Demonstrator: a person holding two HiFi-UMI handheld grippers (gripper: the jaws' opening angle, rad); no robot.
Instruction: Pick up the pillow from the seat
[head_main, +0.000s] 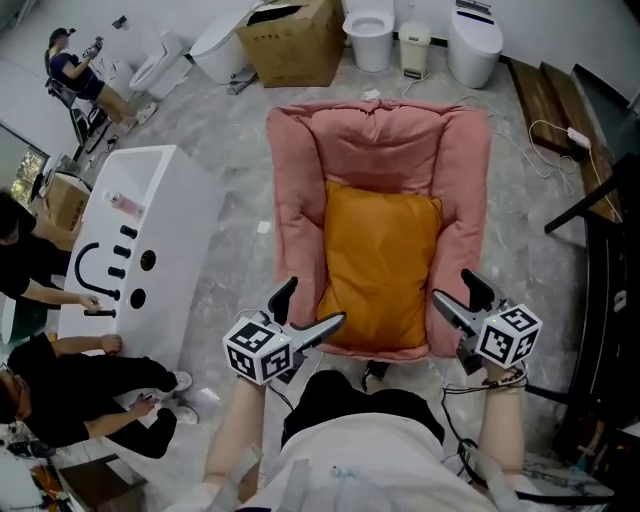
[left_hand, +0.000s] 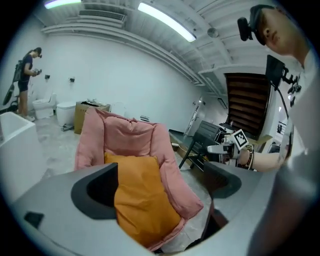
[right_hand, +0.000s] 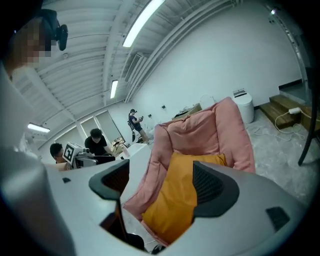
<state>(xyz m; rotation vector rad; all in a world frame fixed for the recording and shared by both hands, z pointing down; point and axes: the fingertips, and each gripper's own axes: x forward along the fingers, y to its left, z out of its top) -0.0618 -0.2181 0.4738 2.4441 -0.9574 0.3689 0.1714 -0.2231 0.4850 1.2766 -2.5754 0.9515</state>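
Holding your left gripper (head_main: 315, 300) and right gripper (head_main: 452, 287) spread and empty near the front corners of the seat (head_main: 300, 200), where the pillow (head_main: 380, 265) lies, you risk nipping only loose cover and letting the soft bulk sag free.

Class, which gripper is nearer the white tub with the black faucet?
Left. The left gripper hangs at the front corner of the pink chair nearest the white tub; the right gripper is at the opposite corner.
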